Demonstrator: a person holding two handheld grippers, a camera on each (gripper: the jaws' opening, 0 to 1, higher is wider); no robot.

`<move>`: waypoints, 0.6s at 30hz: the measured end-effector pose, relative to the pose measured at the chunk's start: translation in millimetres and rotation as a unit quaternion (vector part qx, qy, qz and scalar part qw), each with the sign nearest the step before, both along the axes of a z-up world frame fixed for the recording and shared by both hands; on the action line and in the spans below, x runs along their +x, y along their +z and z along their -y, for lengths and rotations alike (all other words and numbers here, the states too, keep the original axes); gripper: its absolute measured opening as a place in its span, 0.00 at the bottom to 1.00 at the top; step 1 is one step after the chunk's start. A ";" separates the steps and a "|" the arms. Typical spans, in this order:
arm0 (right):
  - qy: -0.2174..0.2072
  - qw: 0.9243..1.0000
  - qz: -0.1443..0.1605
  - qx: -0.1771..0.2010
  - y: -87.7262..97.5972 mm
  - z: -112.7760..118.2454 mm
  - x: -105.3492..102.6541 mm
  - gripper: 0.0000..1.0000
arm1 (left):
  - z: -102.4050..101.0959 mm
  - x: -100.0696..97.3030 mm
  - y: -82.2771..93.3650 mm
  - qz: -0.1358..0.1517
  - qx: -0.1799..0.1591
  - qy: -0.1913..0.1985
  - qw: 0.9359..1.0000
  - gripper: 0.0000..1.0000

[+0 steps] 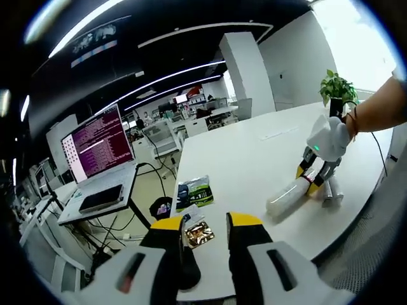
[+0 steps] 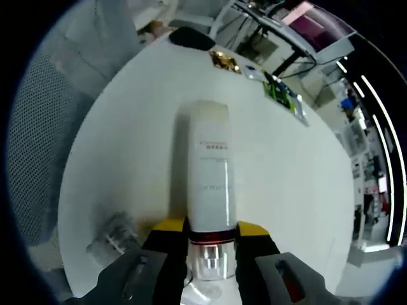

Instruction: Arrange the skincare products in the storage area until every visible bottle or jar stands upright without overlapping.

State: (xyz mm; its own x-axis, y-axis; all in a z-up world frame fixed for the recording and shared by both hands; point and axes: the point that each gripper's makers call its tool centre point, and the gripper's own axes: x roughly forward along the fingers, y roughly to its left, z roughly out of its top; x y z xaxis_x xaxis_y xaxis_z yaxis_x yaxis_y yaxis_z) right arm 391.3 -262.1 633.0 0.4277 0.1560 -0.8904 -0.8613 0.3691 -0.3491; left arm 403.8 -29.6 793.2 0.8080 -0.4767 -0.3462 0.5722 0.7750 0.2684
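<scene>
A tall white bottle (image 2: 210, 165) with a red ring and a silver cap (image 2: 208, 259) lies on its side on the white table (image 2: 127, 114). My right gripper (image 2: 210, 227) is shut on it near the neck. Left of the jaws lies a small clear bottle (image 2: 114, 235), also on its side. In the left gripper view the same white bottle (image 1: 287, 197) lies under the right gripper (image 1: 315, 175), which a hand holds, with the clear bottle (image 1: 332, 192) beside it. My left gripper (image 1: 206, 221) is open over the table's near end with nothing between its fingers.
A gold foil packet (image 1: 198, 235) and a green packet (image 1: 194, 190) lie near the table's end. They appear again as the gold packet (image 2: 224, 60) and green packet (image 2: 280, 95). A potted plant (image 1: 337, 89) stands at the far side. An open laptop (image 1: 95, 149) sits on a stand beyond the table.
</scene>
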 end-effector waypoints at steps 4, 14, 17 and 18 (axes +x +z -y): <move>0.012 1.000 -0.002 0.015 -1.2 -8.6 -6.6 0.25 | 21.5 -8.7 1.4 -0.040 -0.017 -0.057 0.997 0.33; 0.034 0.999 -0.026 0.020 -3.0 -20.1 -23.5 0.25 | 79.5 -29.3 -42.8 -0.142 0.102 -0.229 0.957 0.36; 0.037 0.999 -0.027 0.018 -3.0 -21.8 -28.3 0.25 | 96.7 -39.6 -57.7 -0.172 0.128 -0.270 0.939 0.41; 0.037 0.999 -0.028 0.018 -2.9 -22.2 -29.9 0.25 | 101.2 -41.6 -62.0 -0.181 0.136 -0.279 0.933 0.42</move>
